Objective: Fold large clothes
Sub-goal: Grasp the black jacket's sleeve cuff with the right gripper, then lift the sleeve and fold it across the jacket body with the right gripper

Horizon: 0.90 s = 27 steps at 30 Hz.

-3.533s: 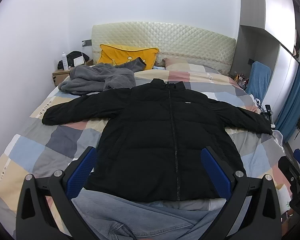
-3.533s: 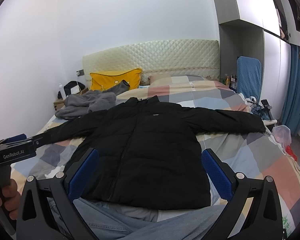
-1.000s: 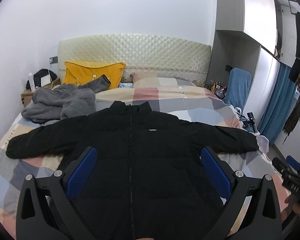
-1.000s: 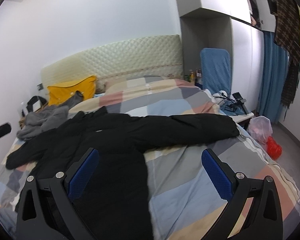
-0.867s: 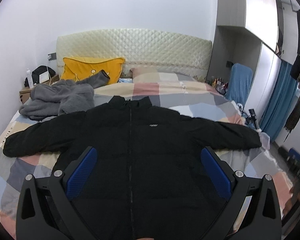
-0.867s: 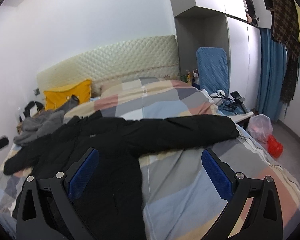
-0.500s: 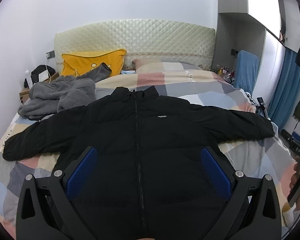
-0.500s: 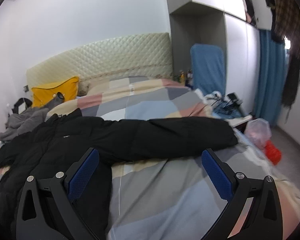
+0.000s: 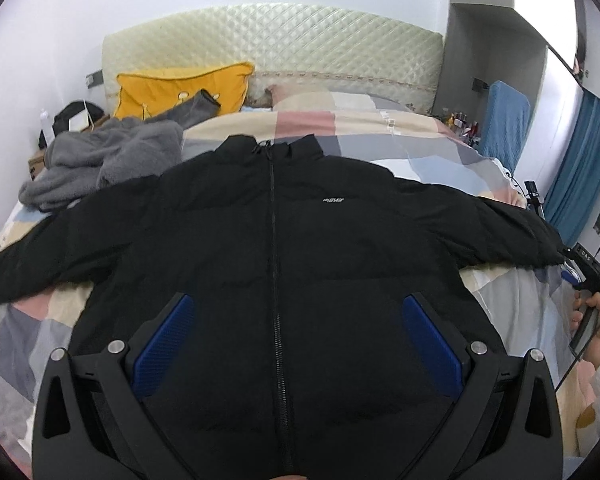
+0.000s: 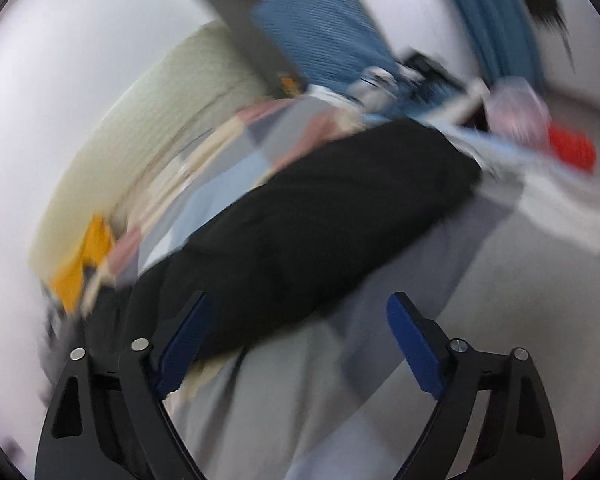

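Observation:
A black puffer jacket [image 9: 276, 240] lies flat, zipped, on the patchwork bed [image 9: 400, 148] with both sleeves spread out. My left gripper [image 9: 296, 344] is open and empty, hovering over the jacket's lower front. My right gripper [image 10: 300, 344] is open and empty, tilted, just short of the jacket's right sleeve [image 10: 308, 232]; this view is blurred. In the left wrist view the right gripper [image 9: 588, 276] shows held in a hand by the right cuff.
A grey fleece garment [image 9: 100, 160] and a yellow pillow [image 9: 180, 88] lie at the head of the bed. A blue chair [image 9: 504, 120], blue curtain [image 9: 576, 184] and a red object [image 10: 572, 148] stand to the right of the bed.
My right gripper has swung right and down to the right sleeve and now tilts, blurring its view. My left gripper has moved closer and lower over the jacket front.

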Each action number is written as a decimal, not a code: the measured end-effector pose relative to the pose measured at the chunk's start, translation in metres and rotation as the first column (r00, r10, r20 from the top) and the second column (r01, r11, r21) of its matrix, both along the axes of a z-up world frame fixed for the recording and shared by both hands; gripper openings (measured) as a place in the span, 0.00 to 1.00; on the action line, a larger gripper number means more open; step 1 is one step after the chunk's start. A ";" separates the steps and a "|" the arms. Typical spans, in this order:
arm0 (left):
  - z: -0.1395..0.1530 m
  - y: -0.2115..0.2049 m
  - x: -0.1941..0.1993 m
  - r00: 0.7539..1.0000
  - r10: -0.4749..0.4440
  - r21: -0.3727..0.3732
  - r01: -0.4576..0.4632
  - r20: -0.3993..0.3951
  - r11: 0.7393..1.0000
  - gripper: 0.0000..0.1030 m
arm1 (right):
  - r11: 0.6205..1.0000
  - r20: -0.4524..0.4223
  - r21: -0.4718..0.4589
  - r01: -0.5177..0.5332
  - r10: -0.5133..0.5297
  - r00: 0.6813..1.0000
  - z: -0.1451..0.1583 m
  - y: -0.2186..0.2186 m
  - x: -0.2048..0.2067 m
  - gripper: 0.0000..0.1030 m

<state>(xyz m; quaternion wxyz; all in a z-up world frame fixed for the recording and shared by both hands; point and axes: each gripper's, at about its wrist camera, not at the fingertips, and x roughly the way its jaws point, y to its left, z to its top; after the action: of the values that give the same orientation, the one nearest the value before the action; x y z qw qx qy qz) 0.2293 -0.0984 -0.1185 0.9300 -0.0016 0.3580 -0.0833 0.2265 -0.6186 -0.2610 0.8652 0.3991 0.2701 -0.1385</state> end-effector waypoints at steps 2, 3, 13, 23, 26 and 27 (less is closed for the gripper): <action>-0.006 0.003 0.005 1.000 0.005 -0.005 -0.005 -0.015 1.000 1.00 | 0.996 0.000 0.061 0.059 -0.059 0.998 -0.016 -0.021 0.005 0.85; -0.009 0.004 0.009 1.000 0.011 -0.005 -0.011 -0.022 1.000 1.00 | 0.994 0.002 0.077 0.081 -0.081 0.997 -0.022 -0.028 0.009 0.83; -0.028 0.025 0.034 0.993 0.112 -0.009 -0.112 -0.035 0.994 1.00 | 0.990 0.095 0.035 0.137 -0.139 0.986 -0.012 -0.048 0.064 0.78; -0.046 0.046 0.042 0.989 0.143 0.058 -0.140 -0.049 0.988 1.00 | 0.975 0.087 -0.011 0.220 -0.218 0.972 0.024 -0.058 0.079 0.08; -0.038 0.051 0.038 0.989 0.149 0.056 -0.147 -0.027 0.988 1.00 | 0.978 0.134 -0.054 0.200 -0.191 0.972 0.059 -0.053 0.072 0.07; -0.036 0.051 0.036 0.989 0.149 0.062 -0.148 -0.019 0.987 1.00 | 0.978 0.153 -0.062 0.198 -0.187 0.970 0.071 -0.053 0.068 0.06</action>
<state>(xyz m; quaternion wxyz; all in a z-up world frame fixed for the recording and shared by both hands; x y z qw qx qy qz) 0.2655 -0.0476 -0.1546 0.9289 -0.0012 0.3703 -0.0030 0.2940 -0.6714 -0.1896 0.8800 0.3988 0.1602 -0.2023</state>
